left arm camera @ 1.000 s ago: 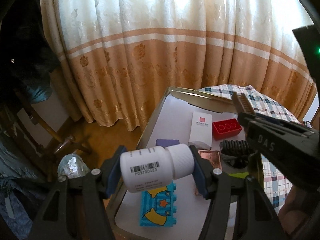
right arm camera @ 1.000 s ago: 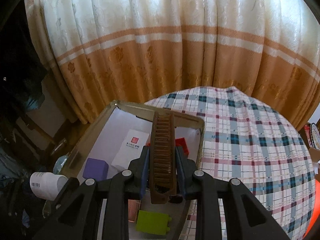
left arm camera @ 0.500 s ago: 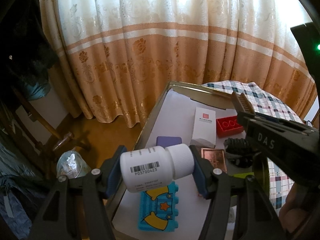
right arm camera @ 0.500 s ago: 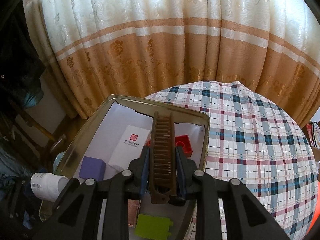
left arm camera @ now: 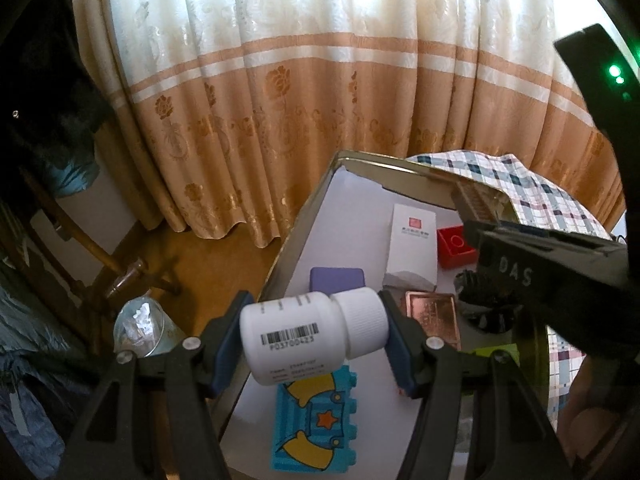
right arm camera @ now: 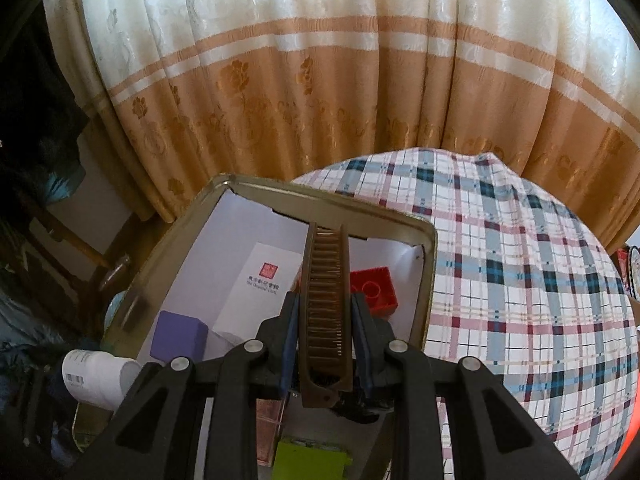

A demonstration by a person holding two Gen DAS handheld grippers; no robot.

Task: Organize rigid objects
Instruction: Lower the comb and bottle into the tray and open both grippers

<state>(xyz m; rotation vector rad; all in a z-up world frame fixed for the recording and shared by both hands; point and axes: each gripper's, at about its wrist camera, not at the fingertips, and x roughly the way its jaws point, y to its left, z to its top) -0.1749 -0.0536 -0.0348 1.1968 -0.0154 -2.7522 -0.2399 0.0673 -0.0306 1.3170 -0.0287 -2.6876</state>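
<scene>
My left gripper (left arm camera: pixel 312 332) is shut on a white pill bottle (left arm camera: pixel 308 336) held sideways, cap to the right, above the near left corner of a metal tin tray (left arm camera: pixel 296 232). My right gripper (right arm camera: pixel 325 336) is shut on a brown comb (right arm camera: pixel 326 304) that points away over the tray (right arm camera: pixel 428 280). In the tray lie a white carton (left arm camera: pixel 412 248), a red brick (left arm camera: pixel 456 246), a purple block (left arm camera: pixel 338 280), a copper plate (left arm camera: pixel 432 316), a blue toy brick (left arm camera: pixel 316 428) and a green piece (right arm camera: pixel 312 460). The bottle (right arm camera: pixel 96 376) shows at the right wrist view's lower left.
The tray rests on a round table under a plaid cloth (right arm camera: pixel 520 300). A patterned curtain (left arm camera: pixel 320 100) hangs close behind. A wooden chair (left arm camera: pixel 100 256) and a glass jar (left arm camera: pixel 138 328) stand on the floor left of the table. A dark coiled thing (left arm camera: pixel 484 308) lies in the tray.
The right gripper with the comb has moved a little forward and down over the tray. The left gripper and its bottle have stayed nearly still.
</scene>
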